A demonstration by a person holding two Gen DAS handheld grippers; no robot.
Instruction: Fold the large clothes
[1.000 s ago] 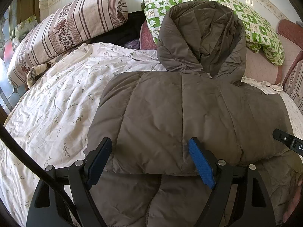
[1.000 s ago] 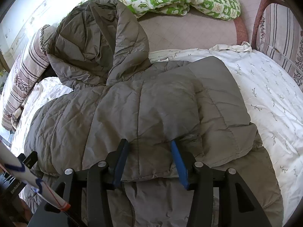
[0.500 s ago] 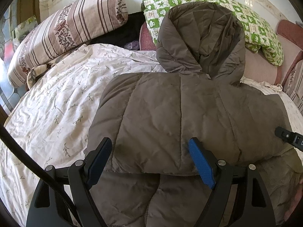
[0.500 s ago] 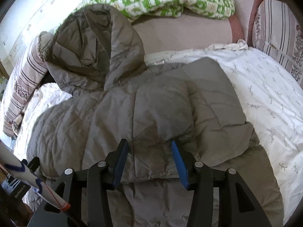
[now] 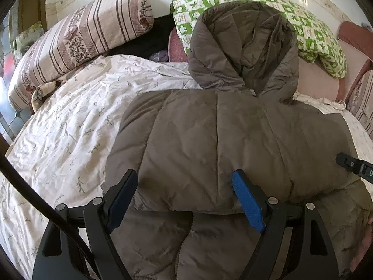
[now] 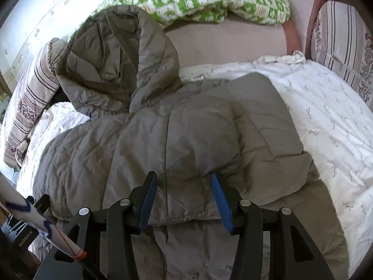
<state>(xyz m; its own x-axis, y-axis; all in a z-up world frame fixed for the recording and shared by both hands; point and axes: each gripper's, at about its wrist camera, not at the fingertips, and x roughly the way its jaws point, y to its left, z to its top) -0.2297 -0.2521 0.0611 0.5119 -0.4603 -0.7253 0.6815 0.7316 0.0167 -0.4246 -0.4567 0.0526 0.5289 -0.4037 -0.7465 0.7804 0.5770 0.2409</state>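
Almost nothing has moved since a second ago: in the right wrist view the coat sits a tiny bit lower in the picture, and both grippers stay where they were.

The big brown puffy coat [image 5: 216, 140] lies spread on the bed, on the white sheet [image 5: 70, 128] with little leaf marks. Its hood [image 5: 244, 46] points to the far side, up against the green and white quilt [image 5: 310, 30]. The near part of the coat is folded over, and the folded edge runs across just in front of both grippers.

The left gripper [image 5: 184, 196] has its jaws wide apart over the folded edge, and they do not squeeze it. The right gripper [image 6: 184, 198] has its jaws partly apart, also over the folded edge, and they do not pinch it either.

A striped pillow [image 5: 77, 42] lies at the far left.
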